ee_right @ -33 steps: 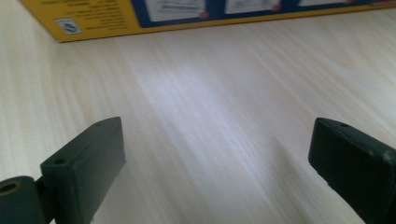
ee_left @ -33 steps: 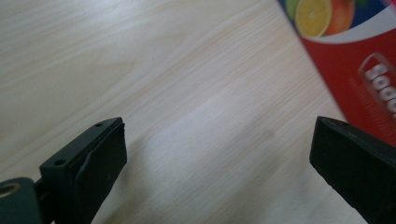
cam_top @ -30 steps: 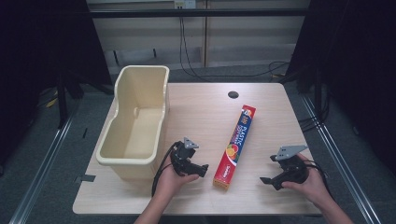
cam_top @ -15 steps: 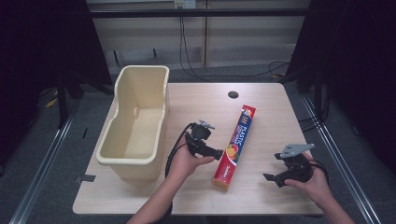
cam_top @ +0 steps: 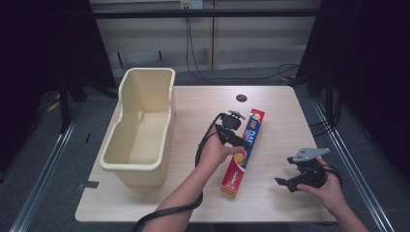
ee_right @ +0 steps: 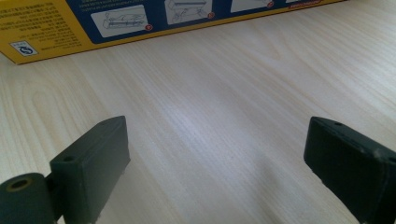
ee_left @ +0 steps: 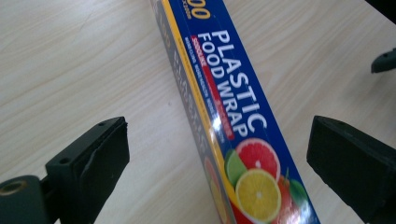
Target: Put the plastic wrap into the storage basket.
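Jaws of the left gripper, wide open, have moved toward two o'clock over the wrap box, grasp likely next; right gripper gapes empty.

Long blue-and-red cardboard plastic-wrap box lies mid-table on pale wooden table. Cream plastic tub stands left. Left gripper over box; right gripper near right.

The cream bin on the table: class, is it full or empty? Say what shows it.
Empty. In the high view the bin stands upright and its bare floor and inner walls show, with nothing lying inside.
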Motion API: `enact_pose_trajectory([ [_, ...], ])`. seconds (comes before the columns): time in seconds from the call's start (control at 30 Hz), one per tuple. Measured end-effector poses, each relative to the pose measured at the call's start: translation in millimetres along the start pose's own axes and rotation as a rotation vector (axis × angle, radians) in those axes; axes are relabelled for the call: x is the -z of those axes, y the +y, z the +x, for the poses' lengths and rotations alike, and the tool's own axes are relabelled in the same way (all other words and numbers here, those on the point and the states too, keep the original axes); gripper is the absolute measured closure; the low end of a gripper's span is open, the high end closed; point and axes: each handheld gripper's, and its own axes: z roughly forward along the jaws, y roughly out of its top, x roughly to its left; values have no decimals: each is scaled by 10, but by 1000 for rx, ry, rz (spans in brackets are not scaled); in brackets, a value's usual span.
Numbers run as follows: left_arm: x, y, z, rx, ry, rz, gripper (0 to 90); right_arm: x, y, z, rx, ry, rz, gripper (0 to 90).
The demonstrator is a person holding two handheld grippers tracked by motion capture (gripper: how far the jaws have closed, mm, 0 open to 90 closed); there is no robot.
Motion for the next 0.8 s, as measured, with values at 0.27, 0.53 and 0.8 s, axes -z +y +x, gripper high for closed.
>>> enact_pose_trajectory([
  [0.27,-183,114,-45,5,12,46,60,5,1,-15,-12,1,-3,68],
  [0.53,-393,120,-73,37,7,77,81,17,5,-21,-19,0,-8,67],
  [0.8,-514,125,-83,42,-2,96,195,33,9,-43,-25,-1,-23,63],
])
